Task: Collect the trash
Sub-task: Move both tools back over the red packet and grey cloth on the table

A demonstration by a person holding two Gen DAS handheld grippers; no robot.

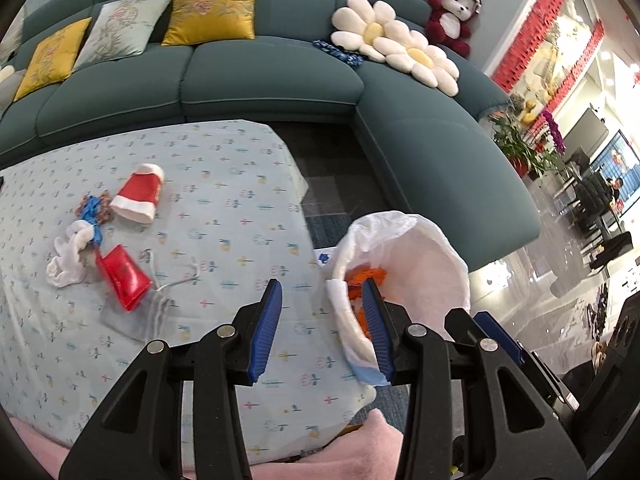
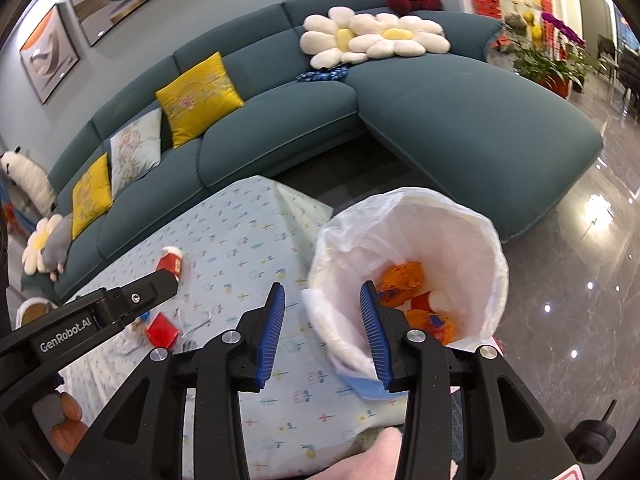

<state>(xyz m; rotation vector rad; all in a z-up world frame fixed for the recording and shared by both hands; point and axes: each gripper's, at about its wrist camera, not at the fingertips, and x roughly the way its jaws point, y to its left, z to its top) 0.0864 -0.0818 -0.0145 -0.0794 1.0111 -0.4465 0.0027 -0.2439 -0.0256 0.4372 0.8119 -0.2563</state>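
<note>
Right wrist view: both grippers' fingers (image 2: 370, 322) angle downward, apart, empty, over bin (image 2: 496, 264).

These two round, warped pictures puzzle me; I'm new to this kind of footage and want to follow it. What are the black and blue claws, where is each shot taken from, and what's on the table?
No robot here: a person carries a hand-held gripper in each hand, each with a wide-angle camera looking along its two fingers. One picture is from the left gripper, the other from the right gripper. Both are open and hold nothing; each straddles the near rim of the bin.

The table wears a pale patterned cloth. On it lie a red paper cup on its side, a red packet, a white and blue twisted wad and a small grey pouch. At the table's corner stands a bin with a white bag, already holding orange wrappers. Behind is a teal sofa with cushions.
</note>
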